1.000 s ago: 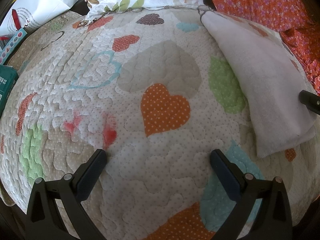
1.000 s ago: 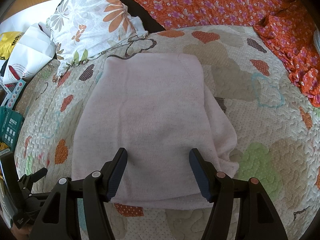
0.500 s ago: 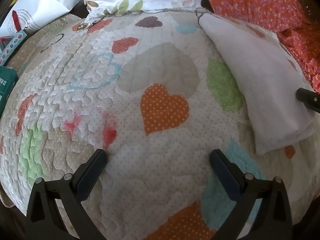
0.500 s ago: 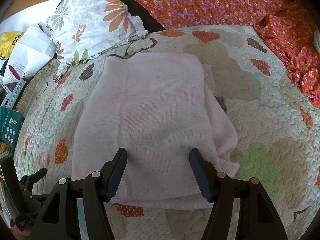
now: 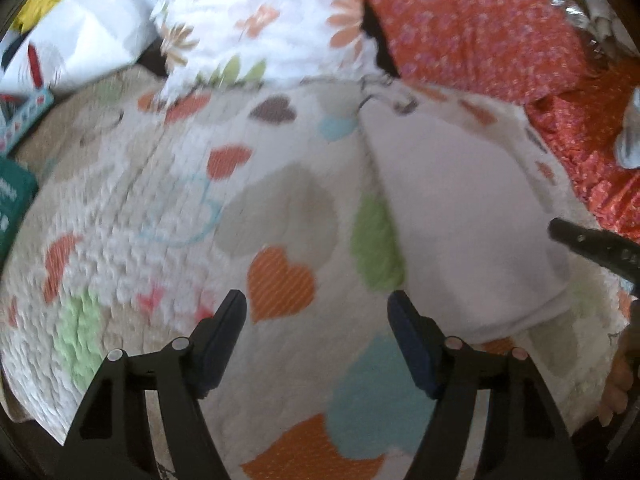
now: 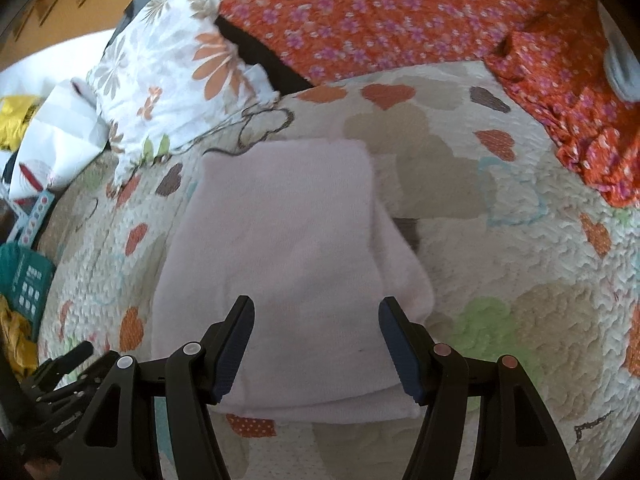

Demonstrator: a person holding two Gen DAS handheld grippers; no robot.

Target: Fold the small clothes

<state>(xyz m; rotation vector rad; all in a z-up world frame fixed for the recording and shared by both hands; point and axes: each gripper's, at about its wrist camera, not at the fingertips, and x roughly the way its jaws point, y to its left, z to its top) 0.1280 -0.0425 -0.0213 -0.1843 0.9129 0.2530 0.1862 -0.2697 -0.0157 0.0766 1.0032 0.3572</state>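
On the bed, over a quilted heart-patterned coverlet [image 6: 500, 264]: one pale pink garment [image 6: 280, 264], folded to a rough rectangle, lying flat, a second layer showing along its right edge and near hem. Right gripper [image 6: 316, 320]: held above the garment's near end, jaws apart, nothing between the pads, no contact visible. Left gripper [image 5: 316, 312]: over bare coverlet to the left of the garment [image 5: 460, 220], jaws closing, nothing between them. Left wrist view is motion-blurred. Beyond the garment: floral pillow [image 6: 168, 76], touching the coverlet's far edge. Orange flowered cloth [image 6: 400, 16]: across the back and right side. Left margin: white bag [image 6: 56, 148], teal box [image 6: 24, 284]. A person's fingers [image 5: 616, 388] show at the right edge of the left wrist view.
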